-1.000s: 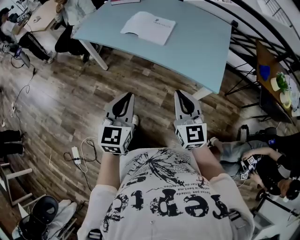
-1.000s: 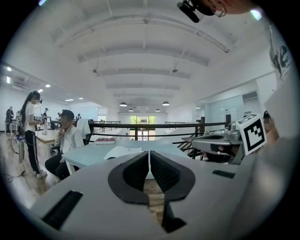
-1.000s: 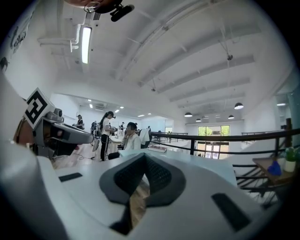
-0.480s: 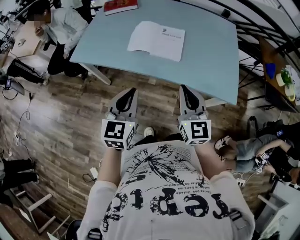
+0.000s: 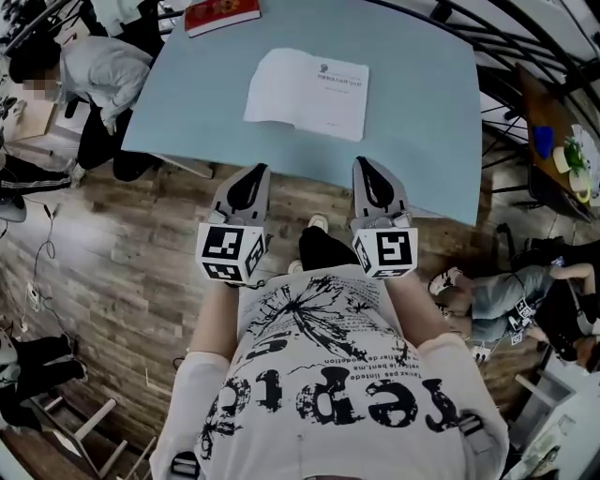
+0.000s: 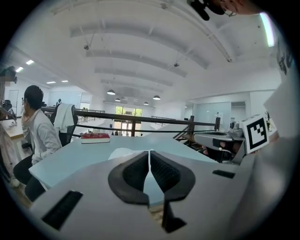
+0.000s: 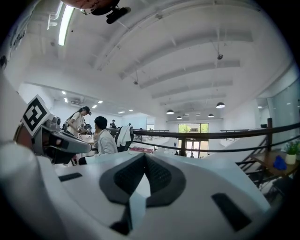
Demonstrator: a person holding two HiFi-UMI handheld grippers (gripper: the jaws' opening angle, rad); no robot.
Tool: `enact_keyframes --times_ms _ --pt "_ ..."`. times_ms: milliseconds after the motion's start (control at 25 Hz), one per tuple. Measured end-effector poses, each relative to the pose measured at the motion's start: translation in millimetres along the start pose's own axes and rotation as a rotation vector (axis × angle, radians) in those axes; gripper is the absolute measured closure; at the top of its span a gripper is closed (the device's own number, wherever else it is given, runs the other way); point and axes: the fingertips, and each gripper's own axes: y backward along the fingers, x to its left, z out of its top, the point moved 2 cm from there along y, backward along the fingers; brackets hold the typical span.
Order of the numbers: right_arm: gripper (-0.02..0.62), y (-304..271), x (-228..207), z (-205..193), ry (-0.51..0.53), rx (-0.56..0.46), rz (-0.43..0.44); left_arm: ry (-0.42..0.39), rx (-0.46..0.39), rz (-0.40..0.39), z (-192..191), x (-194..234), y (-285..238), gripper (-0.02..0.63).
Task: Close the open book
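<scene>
The open book (image 5: 307, 94) lies flat with white pages up on the light blue table (image 5: 422, 112), just beyond both grippers in the head view. My left gripper (image 5: 251, 176) is shut and empty, its tips at the table's near edge, short of the book's left half. My right gripper (image 5: 364, 169) is also shut and empty, over the near edge below the book's right corner. In the left gripper view the book (image 6: 123, 152) shows as a pale hump behind the closed left gripper (image 6: 149, 153). The right gripper (image 7: 144, 156) points level across the table.
A red closed book (image 5: 222, 14) lies at the table's far left edge, also the red book (image 6: 95, 137). A person (image 5: 89, 70) sits at the table's left. Another person (image 5: 497, 295) crouches at the right on the wooden floor. A railing (image 6: 136, 123) runs behind the table.
Both grippers have moved forward together from over the wooden floor to the table's near edge. The book now lies much closer to them. Both stay shut.
</scene>
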Motion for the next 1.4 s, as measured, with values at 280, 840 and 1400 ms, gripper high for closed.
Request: enact_keyframes --times_ms 280,840,1400 --pt "0.584 -83 -49 -3 -0.003 0.032 0.005 0.027 0.068 0.01 1 38 -92 0.58" --pt "0.584 -171 -76 -31 0.048 0.131 0.01 0.75 0.17 -0.057 -107 101 -188 0.476" --pt "0.584 -187 -89 -50 0.104 0.219 -0.053 1.297 -0.003 0.023 -148 143 -227 0.394"
